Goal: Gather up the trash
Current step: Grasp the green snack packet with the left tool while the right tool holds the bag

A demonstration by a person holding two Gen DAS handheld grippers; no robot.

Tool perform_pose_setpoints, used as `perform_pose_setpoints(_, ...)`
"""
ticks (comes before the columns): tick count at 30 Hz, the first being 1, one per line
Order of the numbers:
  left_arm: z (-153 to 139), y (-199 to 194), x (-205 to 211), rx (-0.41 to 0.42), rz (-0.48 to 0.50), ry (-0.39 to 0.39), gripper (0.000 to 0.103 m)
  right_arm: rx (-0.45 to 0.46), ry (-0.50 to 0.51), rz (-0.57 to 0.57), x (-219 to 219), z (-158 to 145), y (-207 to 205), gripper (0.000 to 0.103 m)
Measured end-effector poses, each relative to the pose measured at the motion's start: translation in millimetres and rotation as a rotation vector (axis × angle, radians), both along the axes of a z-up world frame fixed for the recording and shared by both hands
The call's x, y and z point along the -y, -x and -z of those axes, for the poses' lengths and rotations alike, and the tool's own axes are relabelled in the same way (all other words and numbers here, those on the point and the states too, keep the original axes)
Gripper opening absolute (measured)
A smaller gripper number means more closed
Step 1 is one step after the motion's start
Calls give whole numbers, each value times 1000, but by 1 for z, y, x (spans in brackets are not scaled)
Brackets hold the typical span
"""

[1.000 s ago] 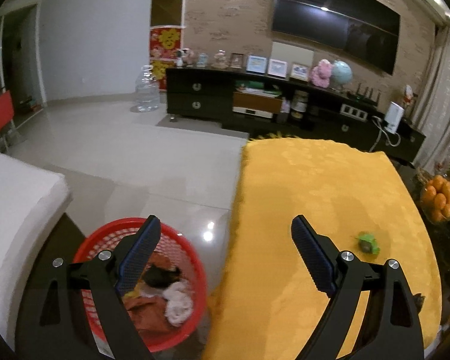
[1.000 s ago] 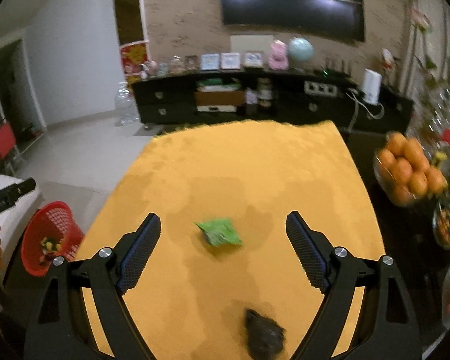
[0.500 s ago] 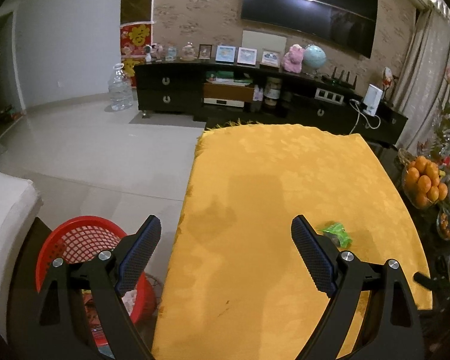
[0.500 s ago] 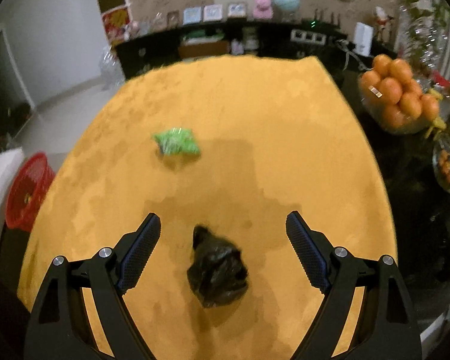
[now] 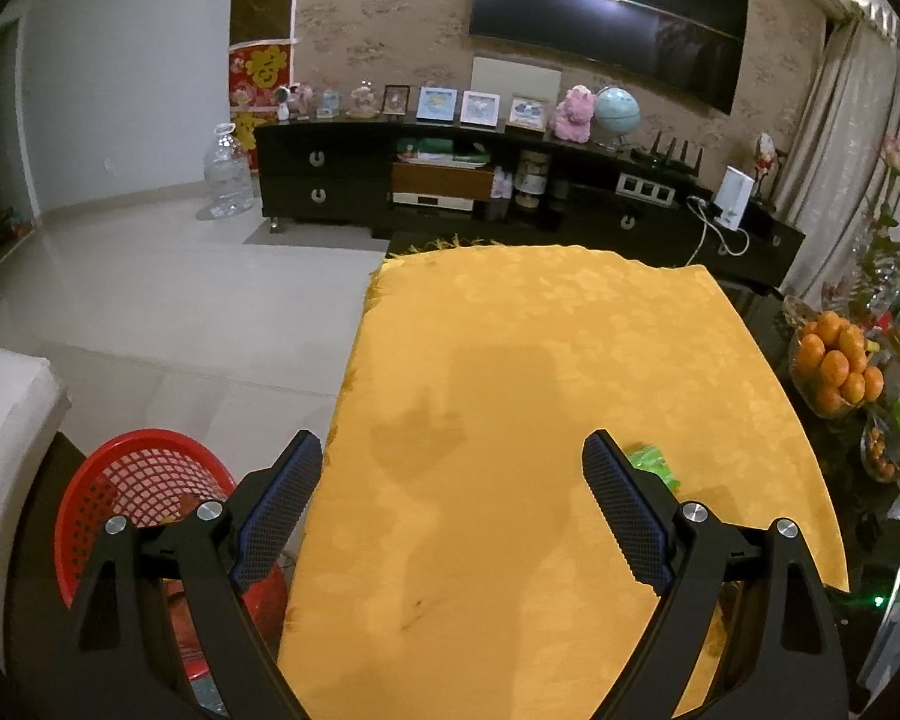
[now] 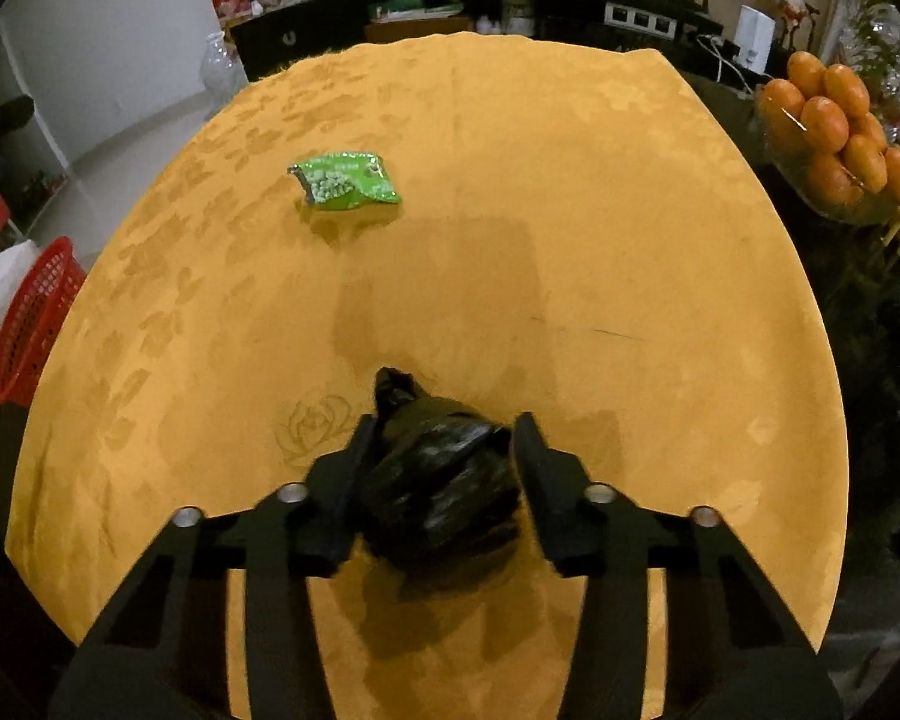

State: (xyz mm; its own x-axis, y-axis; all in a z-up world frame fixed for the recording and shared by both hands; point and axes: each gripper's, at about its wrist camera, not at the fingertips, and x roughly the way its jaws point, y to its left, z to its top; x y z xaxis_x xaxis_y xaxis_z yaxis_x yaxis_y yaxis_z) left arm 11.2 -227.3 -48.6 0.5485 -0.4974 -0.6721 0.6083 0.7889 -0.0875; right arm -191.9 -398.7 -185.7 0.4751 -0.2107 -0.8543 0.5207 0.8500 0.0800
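My right gripper (image 6: 444,426) is shut on a crumpled black plastic bag (image 6: 444,480) at the near edge of the yellow-clothed table (image 6: 570,210). A green snack wrapper (image 6: 345,180) lies farther off to the left; in the left wrist view it (image 5: 651,462) peeks out behind the right finger. My left gripper (image 5: 450,498) is open and empty above the table's left edge. A red mesh basket (image 5: 138,480) with trash in it stands on the floor to the left, also in the right wrist view (image 6: 36,318).
A bowl of oranges (image 6: 840,132) stands off the table's right side, also in the left wrist view (image 5: 837,366). A black TV cabinet (image 5: 510,192) runs along the far wall. A white seat (image 5: 6,432) is beside the basket. A water jug (image 5: 228,180) stands on the floor.
My right gripper has come down and closed on the black bag. My left gripper has swung right, from over the basket to the table's left edge.
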Motion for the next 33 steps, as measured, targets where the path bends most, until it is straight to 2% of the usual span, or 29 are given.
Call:
perform_pose_setpoints(6, 5, 5, 12, -8, 14, -11, 85, 59, -10, 34, 7, -18, 2, 37)
perform_pose_setpoints(11, 13, 8, 22, -20, 35, -29, 85, 113, 66, 39, 6, -50, 3, 37)
perform_pose_setpoints(15, 18, 10, 30, -34, 46, -37, 85, 141, 90, 56, 16, -74, -2, 37)
perform_pose_setpoints(18, 22, 12, 36, -40, 55, -41, 85, 170, 110, 55, 27, -98, -16, 37)
perform_pose_setpoints(22, 29, 18, 48, -35, 76, -63, 85, 201, 192, 24, 37, -125, -37, 37)
perform_pose_setpoints(26, 40, 21, 57, -31, 89, -93, 85, 261, 177, 28, 45, -130, -40, 37)
perform_pose_setpoints(29, 50, 21, 64, -33, 88, -117, 85, 276, 125, 33, 53, -130, -44, 37)
perform_pose_setpoints(33, 59, 26, 81, -36, 117, -149, 85, 306, 166, 59, 59, -145, -38, 37)
